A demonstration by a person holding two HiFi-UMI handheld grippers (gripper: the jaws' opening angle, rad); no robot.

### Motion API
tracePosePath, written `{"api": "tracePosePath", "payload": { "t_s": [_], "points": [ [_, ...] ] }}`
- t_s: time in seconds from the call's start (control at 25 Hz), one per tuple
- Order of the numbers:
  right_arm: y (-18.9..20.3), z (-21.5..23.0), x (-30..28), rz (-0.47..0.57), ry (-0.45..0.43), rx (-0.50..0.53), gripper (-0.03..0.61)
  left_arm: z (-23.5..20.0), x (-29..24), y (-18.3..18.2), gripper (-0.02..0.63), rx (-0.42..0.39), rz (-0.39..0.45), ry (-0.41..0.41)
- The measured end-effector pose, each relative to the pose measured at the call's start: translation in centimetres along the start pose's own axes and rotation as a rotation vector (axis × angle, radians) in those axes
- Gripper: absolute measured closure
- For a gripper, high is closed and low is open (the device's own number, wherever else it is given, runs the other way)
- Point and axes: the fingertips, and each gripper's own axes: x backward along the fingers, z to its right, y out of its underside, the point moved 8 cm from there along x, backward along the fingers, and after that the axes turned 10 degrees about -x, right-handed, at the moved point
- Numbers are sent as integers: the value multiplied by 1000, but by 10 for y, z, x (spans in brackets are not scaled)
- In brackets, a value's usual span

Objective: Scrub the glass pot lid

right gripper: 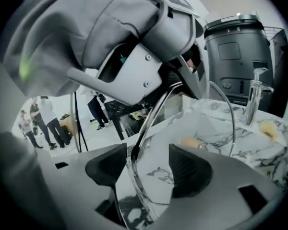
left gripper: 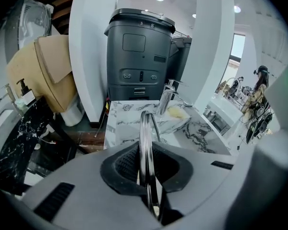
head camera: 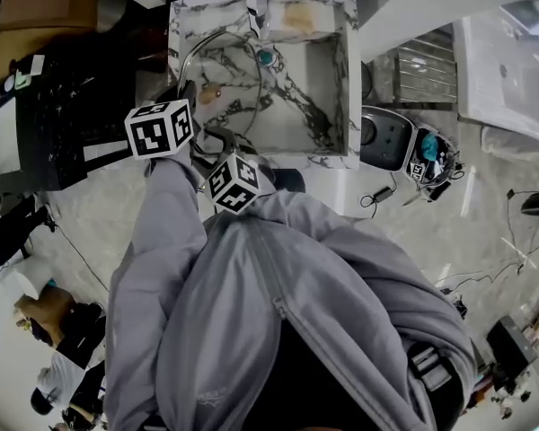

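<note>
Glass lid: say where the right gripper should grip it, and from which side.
Grip the metal rim edge-on, probably from below the left gripper's clamp. The lid stands on edge, and its thin rim sits between the right gripper's open jaws.

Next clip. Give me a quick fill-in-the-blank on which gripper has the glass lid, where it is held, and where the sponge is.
1. The left gripper is shut on the ____ of the glass lid.
2. The right gripper's jaws stand ____, with the lid's edge passing between them.
3. The lid is held over the marble-patterned ____.
4. The yellowish sponge lies beside the ____.

Missing words: rim; apart; sink; faucet
</note>
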Motion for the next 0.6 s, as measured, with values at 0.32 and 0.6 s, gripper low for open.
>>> {"api": "tracePosePath", "payload": {
  "t_s": [0.32, 0.6],
  "points": [
    [-9, -1, -17, 63, 221, 66, 327, -1, -1, 3, 572, 110, -36, 52],
    [-2, 9, -1, 36, 229, 63, 356, -1, -1, 9, 553, 215, -14, 108]
  ]
}}
